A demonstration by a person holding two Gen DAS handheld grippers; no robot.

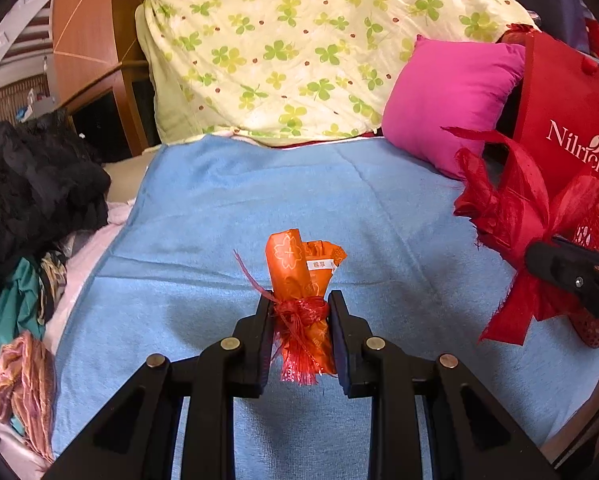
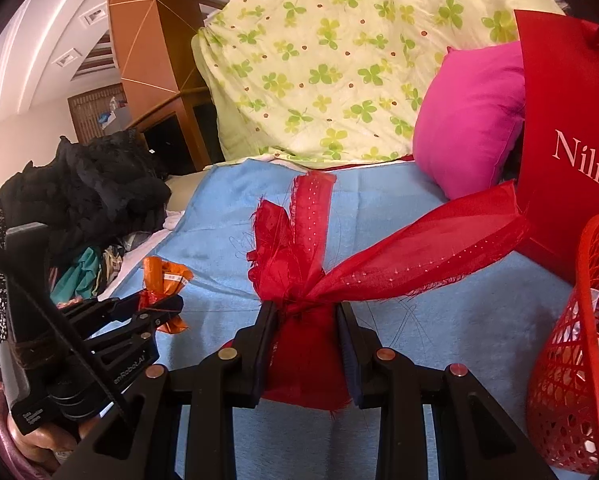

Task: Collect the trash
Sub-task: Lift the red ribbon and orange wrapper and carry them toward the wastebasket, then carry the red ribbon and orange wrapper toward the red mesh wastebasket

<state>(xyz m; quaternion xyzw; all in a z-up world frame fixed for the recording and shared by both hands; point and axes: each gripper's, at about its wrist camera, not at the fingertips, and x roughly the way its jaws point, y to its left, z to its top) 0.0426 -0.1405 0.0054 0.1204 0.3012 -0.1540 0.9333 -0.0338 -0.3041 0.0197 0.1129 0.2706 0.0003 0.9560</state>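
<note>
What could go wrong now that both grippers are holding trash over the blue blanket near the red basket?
1. The left gripper clamps the orange wrapper only at its tied red string; it could slip out.
2. The red fabric scrap in the right gripper has long trailing ends that might snag on the rim of the red mesh basket or hang outside it.
3. The grippers are close together and could bump.

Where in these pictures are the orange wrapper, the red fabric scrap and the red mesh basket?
orange wrapper (image 1: pixel 289 264): left wrist view, its upper printed face.
red fabric scrap (image 2: pixel 307 356): right wrist view, the bunched part between the fingers.
red mesh basket (image 2: pixel 559 384): right wrist view, its lattice wall.
</note>
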